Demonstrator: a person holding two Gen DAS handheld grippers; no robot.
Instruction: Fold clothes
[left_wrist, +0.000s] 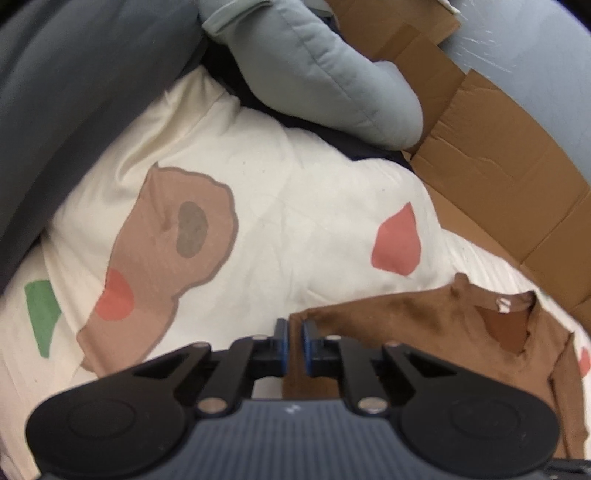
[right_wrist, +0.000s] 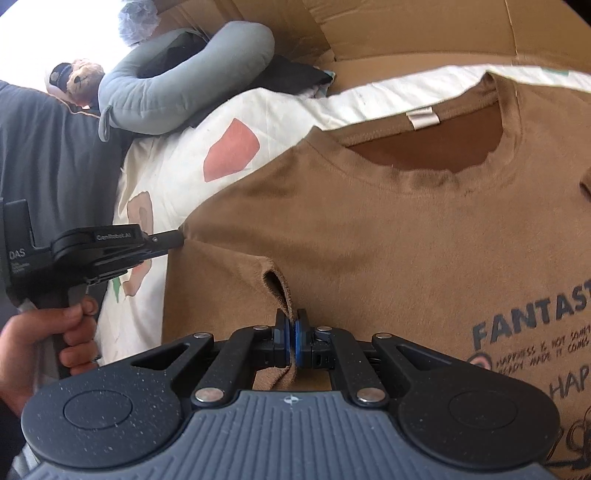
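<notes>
Right wrist | brown T-shirt (right_wrist: 369, 240) flat – sleeve fold pinched in right tool (right_wrist: 293, 332)

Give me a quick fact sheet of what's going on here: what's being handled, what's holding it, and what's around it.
Garment: brown T-shirt, printed side up
Surface: cream bedspread with coloured patches
Left gripper: shut on the shirt's shoulder edge
Right gripper: shut on a pinched fold of the shirt
Nearby: grey pillow, cardboard, teddy bear
</notes>
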